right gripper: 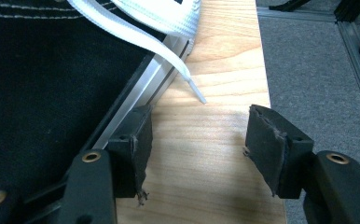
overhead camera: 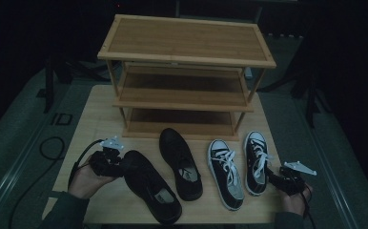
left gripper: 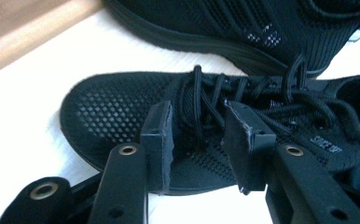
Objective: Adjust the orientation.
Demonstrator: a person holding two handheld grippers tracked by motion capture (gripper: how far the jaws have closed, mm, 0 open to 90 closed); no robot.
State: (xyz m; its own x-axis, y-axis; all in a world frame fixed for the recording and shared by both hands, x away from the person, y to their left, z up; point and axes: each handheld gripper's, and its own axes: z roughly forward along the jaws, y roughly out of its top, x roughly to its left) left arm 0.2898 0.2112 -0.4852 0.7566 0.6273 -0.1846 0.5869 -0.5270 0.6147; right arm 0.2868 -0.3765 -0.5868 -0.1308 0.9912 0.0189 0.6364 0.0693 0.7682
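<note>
Two black mesh shoes lie on the wooden table (overhead camera: pixel 96 124). The left one (overhead camera: pixel 151 188) has its toe by my left gripper (overhead camera: pixel 120 164). In the left gripper view that gripper (left gripper: pixel 197 114) hangs over this shoe (left gripper: pixel 108 112), its jaws apart with the black laces (left gripper: pixel 201 100) between them; the second black shoe (left gripper: pixel 225 23) lies beyond. My right gripper (overhead camera: pixel 272 177) stands open beside the right black-and-white canvas sneaker (overhead camera: pixel 257 162). In the right gripper view, bare wood (right gripper: pixel 211 70) shows between its jaws (right gripper: pixel 199 123). One pad (right gripper: pixel 138 140) sits against the sneaker's (right gripper: pixel 43 79) white sole, and a white lace (right gripper: pixel 136 39) trails out.
A three-tier wooden shoe rack (overhead camera: pixel 187 40) stands at the back of the table. The second black shoe (overhead camera: pixel 182 164) and the other canvas sneaker (overhead camera: pixel 226 174) lie side by side in the middle. Grey carpet (right gripper: pixel 308 60) lies past the table's right edge.
</note>
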